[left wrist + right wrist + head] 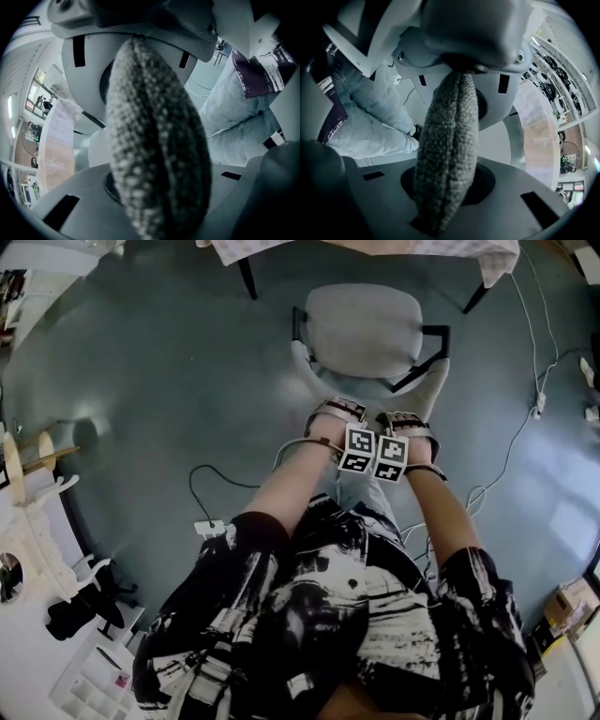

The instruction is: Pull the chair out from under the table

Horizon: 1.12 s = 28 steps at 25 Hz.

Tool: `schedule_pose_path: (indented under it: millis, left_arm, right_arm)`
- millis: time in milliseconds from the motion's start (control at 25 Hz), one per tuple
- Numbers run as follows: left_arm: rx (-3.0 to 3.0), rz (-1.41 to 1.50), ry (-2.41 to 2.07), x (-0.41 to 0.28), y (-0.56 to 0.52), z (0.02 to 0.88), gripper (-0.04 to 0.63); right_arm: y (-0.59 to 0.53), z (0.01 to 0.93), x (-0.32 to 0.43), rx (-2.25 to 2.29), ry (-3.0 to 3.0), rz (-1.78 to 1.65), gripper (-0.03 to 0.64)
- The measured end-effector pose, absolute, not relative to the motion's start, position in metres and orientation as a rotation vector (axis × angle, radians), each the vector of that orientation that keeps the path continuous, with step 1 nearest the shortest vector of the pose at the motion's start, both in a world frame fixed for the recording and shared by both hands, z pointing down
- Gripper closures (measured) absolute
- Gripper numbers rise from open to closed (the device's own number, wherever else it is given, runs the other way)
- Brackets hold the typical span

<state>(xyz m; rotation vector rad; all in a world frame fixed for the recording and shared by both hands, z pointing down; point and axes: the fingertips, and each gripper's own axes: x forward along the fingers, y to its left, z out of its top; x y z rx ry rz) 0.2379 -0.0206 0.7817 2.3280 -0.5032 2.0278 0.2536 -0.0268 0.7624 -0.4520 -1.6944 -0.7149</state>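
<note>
A grey office chair (362, 326) stands on the floor in front of me, its seat out from under the table (366, 251) at the top of the head view. Both grippers reach down to the top edge of its backrest, side by side. My left gripper (330, 414) is shut on the woven grey backrest edge (157, 187), which fills the space between its jaws. My right gripper (405, 420) is shut on the same fabric edge (445, 183). The backrest itself is mostly hidden under the grippers in the head view.
Cables (511, 442) trail over the grey floor to the right, and a power strip (210, 527) lies near my left leg. White shelving (42, 531) stands at the left, a cardboard box (567, 601) at the lower right. Black table legs (247, 279) flank the chair.
</note>
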Motion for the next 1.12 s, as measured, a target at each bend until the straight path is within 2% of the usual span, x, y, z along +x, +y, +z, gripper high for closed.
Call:
schedule_pose_path:
  millis: [800, 960, 1120]
  left_arm:
    - [2.312, 2.025, -0.506, 0.285, 0.023, 0.786, 0.499]
    - [2.301, 2.014, -0.514, 0.283, 0.021, 0.787, 0.461]
    - [2.324, 1.935, -0.558, 0.283, 0.028, 0.776, 0.395]
  right_arm:
    - [0.015, 0.767, 0.301, -0.476, -1.689, -0.74, 0.554]
    - [0.012, 0.77, 0.299, -0.474, -1.69, -0.787, 0.534]
    - [0.022, 0.759, 0.3, -0.495, -1.715, -0.798, 0.503]
